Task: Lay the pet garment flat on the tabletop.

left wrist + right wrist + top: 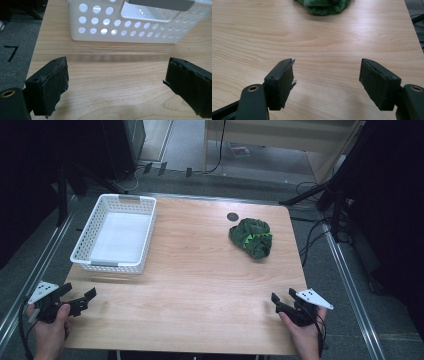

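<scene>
One green plush toy lies untouched at the table's far right, well apart from the empty white basket at far left. Both the left gripper and right gripper rest at the near edge, jaws spread, holding nothing; seemingly nothing is begun.

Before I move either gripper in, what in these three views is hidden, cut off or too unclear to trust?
- Green cloth: the high view shows it bunched, so its folds and shape are unreadable; the right gripper view's top edge cuts it off.
- White basket: the left gripper view's top edge cuts it, leaving its near wall; its inside is hidden there.
- Dark round spot on the table: too small to identify in the high view.
</scene>
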Demonstrator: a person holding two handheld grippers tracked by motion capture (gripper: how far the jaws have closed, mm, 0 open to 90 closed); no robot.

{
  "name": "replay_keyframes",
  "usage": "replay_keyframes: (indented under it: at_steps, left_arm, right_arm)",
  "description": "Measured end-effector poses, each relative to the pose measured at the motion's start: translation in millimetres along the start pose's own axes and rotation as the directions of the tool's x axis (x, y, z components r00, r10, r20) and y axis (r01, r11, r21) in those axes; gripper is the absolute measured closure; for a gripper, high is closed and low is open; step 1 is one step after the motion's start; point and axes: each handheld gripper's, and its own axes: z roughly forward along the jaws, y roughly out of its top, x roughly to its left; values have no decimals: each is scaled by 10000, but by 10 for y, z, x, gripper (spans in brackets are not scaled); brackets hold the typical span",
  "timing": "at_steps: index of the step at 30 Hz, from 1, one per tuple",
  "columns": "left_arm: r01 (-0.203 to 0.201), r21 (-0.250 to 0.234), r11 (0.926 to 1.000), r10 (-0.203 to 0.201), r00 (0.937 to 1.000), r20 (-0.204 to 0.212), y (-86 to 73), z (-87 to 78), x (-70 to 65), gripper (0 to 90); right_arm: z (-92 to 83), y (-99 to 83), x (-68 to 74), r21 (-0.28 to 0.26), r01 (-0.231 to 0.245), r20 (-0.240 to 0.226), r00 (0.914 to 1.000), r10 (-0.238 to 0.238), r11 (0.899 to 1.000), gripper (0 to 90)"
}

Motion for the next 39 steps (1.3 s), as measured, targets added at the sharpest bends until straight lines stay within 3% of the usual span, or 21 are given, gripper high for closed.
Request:
replay_keyframes:
  at_steps: [3,12,14,17,18,22,25,28,30,32,34,36,39]
  left_arm:
    - [-85,21,10000,85,10000,-17,-1,2,-5,49]
    - [-62,-47,10000,62,10000,-10,-4,-7,-4,49]
    - [-43,-71,10000,43,10000,-17,-5,-7,-4,49]
    - [-58,-89,9999,58,10000,-25,-6,-8,-6,49]
    - [-88,-98,9999,88,10000,-45,-7,-10,-8,49]
    - [-40,-282,9996,35,9999,-169,-13,-32,-16,49]
    - [-244,-381,9990,232,9993,-307,-4,-84,-53,49]
    - [-293,-546,9981,281,9993,-226,41,-139,-94,49]
    - [-259,-735,9970,252,9996,-104,93,-162,-151,49]
    - [-489,-839,9953,484,9988,-79,153,-174,-242,49]
    - [-809,-884,9928,811,9967,-4,205,-176,-346,49]
    - [-969,-974,9905,994,9948,206,245,-167,-456,49]
    - [-1248,-1018,9869,1303,9903,491,304,-135,-605,49]
  right_arm:
    - [30,42,30,-77,9,-55,10000,-10,10000,278]
    - [363,460,240,-6,1085,-450,9931,-1084,9941,241]
    - [460,579,265,-76,1048,-320,9940,-1050,9945,241]
    - [583,692,272,95,762,-572,9955,-756,9970,242]
    - [776,787,307,590,690,-780,9949,-644,9959,189]
    - [1099,921,403,1105,684,-331,9973,-651,9915,136]
    - [1297,1026,433,1341,566,-129,9984,-554,9894,130]
    - [1463,1066,449,1616,880,319,9950,-943,9829,143]
    - [1549,1066,454,1779,996,840,9897,-1160,9790,232]
    - [1573,1060,471,1635,1184,1246,9824,-1395,9794,464]
    - [1556,1064,491,1531,1230,1111,9838,-1408,9805,666]
    - [1518,1068,503,1405,1152,828,9884,-1276,9834,806]
    - [1435,1078,534,1119,1312,571,9888,-1382,9850,885]
